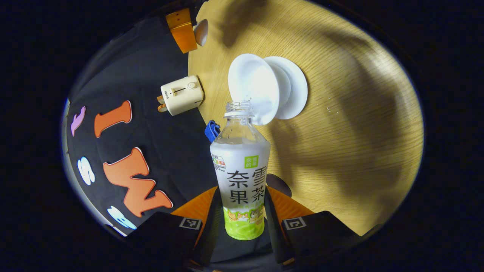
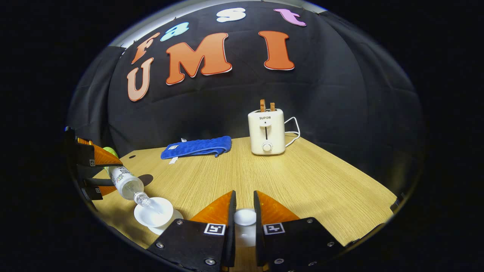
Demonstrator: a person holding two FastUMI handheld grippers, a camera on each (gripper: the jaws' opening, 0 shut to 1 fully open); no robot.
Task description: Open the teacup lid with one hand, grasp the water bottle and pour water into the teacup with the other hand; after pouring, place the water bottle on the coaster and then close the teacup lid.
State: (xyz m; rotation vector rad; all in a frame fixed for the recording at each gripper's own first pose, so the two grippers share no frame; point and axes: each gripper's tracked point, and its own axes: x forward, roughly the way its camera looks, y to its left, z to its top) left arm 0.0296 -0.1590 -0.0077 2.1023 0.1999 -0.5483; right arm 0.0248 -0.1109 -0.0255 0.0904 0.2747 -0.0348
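My left gripper (image 1: 242, 189) is shut on a clear water bottle (image 1: 242, 166) with a white and green label. The bottle is uncapped and tipped, its mouth at the rim of the white teacup (image 1: 252, 88), which stands on a white saucer (image 1: 297, 88). In the right gripper view the same tilted bottle (image 2: 126, 183) points down into the teacup (image 2: 153, 214) at the lower left. My right gripper (image 2: 244, 194) is shut on the knob of the white teacup lid (image 2: 244, 218), held off to the cup's side. A dark round coaster (image 2: 145, 178) lies just behind the bottle.
A cream toaster (image 2: 266, 132) with two slices in it stands at the back of the wooden table (image 2: 321, 181), its cord trailing right. A folded blue cloth (image 2: 196, 147) lies along the back edge to its left. The black booth wall rises right behind them.
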